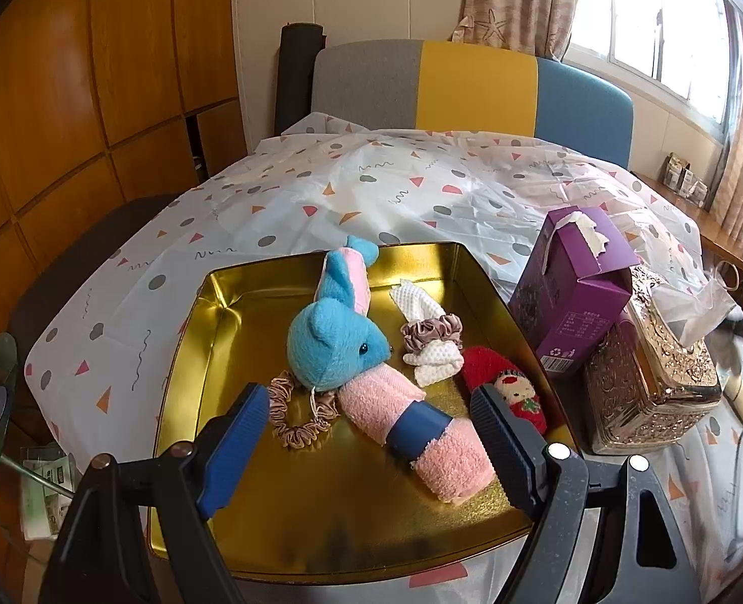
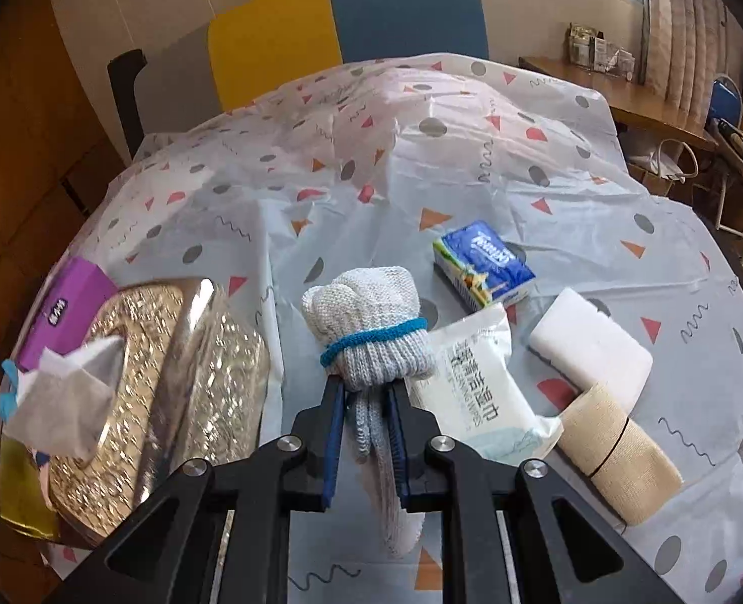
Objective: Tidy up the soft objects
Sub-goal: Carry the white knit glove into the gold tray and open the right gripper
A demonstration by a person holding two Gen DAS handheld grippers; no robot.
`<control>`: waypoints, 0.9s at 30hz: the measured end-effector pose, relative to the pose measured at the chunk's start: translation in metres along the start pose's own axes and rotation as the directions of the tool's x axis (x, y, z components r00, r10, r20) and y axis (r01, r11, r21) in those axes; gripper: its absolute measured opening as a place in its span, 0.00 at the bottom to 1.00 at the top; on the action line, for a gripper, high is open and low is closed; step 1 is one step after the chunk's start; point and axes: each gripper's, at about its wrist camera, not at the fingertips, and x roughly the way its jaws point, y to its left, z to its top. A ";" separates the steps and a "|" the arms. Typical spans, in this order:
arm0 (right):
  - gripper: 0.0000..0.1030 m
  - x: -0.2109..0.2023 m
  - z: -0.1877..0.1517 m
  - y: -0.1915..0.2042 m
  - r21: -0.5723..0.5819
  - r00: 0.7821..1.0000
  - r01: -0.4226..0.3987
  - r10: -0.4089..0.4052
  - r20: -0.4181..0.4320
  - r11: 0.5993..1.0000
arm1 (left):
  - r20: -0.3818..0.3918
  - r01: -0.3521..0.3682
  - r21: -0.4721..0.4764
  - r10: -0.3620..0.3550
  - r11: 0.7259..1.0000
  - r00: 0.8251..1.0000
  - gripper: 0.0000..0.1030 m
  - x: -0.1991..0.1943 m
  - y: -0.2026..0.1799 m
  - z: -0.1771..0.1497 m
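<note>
A gold tin tray point(image 1: 210, 347) holds a blue plush mouse point(image 1: 338, 347), a rolled pink towel with a blue band point(image 1: 411, 428), a beige scrunchie point(image 1: 298, 415), a white cloth in a mauve scrunchie point(image 1: 429, 340) and a red-hatted doll point(image 1: 509, 387). My left gripper point(image 1: 371, 428) hangs open just above the tray, its fingers either side of the pink towel without touching it. My right gripper point(image 2: 366, 392) is shut on a rolled grey knit sock with a blue band point(image 2: 371, 332), lifted above the patterned tablecloth point(image 2: 371, 176).
A purple tissue box point(image 1: 572, 282) and a gold embossed tissue box point(image 2: 170, 377) stand right of the tray. On the cloth lie a blue tissue pack point(image 2: 487, 261), a wet-wipes pack point(image 2: 477, 392), a white sponge point(image 2: 590, 347) and a beige bandage roll point(image 2: 617, 458). A colour-block chair point(image 1: 472, 85) stands behind.
</note>
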 end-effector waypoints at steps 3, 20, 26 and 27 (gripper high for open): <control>0.15 -0.020 0.024 0.015 -0.015 0.998 -0.015 0.016 0.061 1.000 | -0.005 -0.001 -0.003 0.001 1.000 1.000 0.81 0.001 0.002 -0.001; 0.15 -0.051 -0.005 0.277 -0.454 0.913 -0.389 0.399 -0.079 0.802 | 0.004 -0.073 -0.115 0.074 0.991 0.997 0.81 -0.001 0.051 -0.002; 0.15 0.018 -0.057 0.334 -0.502 0.913 -0.407 0.324 -0.247 0.764 | -0.001 -0.100 -0.155 0.101 0.983 0.995 0.81 -0.002 0.072 -0.007; 0.15 0.029 -0.063 0.339 -0.507 0.914 -0.404 0.306 -0.268 0.762 | -0.003 -0.102 -0.157 0.103 0.982 0.995 0.81 -0.002 0.073 -0.007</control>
